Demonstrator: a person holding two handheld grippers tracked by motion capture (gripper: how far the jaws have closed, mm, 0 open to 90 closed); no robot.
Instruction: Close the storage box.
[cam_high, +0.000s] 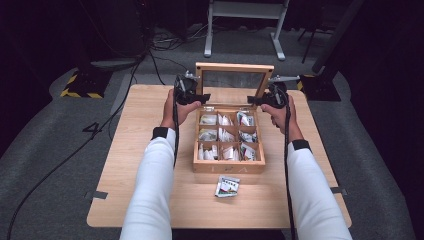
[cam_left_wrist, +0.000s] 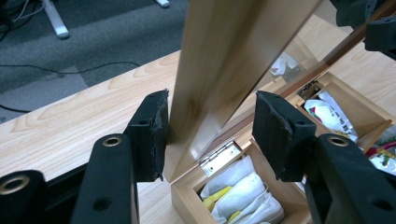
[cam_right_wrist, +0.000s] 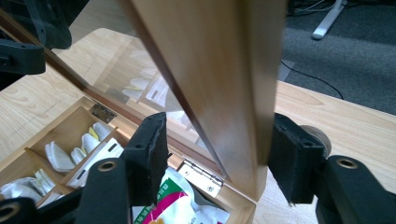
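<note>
A wooden tea box (cam_high: 228, 167) with several compartments of tea bags (cam_left_wrist: 243, 186) stands mid-table. Its glass-windowed lid (cam_high: 235, 67) is raised upright. My left gripper (cam_high: 202, 96) straddles the lid's left side rail just above the hinge (cam_left_wrist: 219, 156). In the left gripper view (cam_left_wrist: 210, 135) the outer pad lies against the lid (cam_left_wrist: 210, 70) and the inner pad stands off it. My right gripper (cam_high: 252, 100) straddles the right rail. In the right gripper view (cam_right_wrist: 219, 154) the outer pad meets the lid (cam_right_wrist: 210, 70) and the inner pad is apart from it.
One loose tea packet (cam_high: 227, 186) lies on the table (cam_high: 150, 115) in front of the box. Behind the table are white desk legs (cam_high: 245, 15), a yellow-and-black striped base (cam_high: 82, 82) and cables on grey carpet.
</note>
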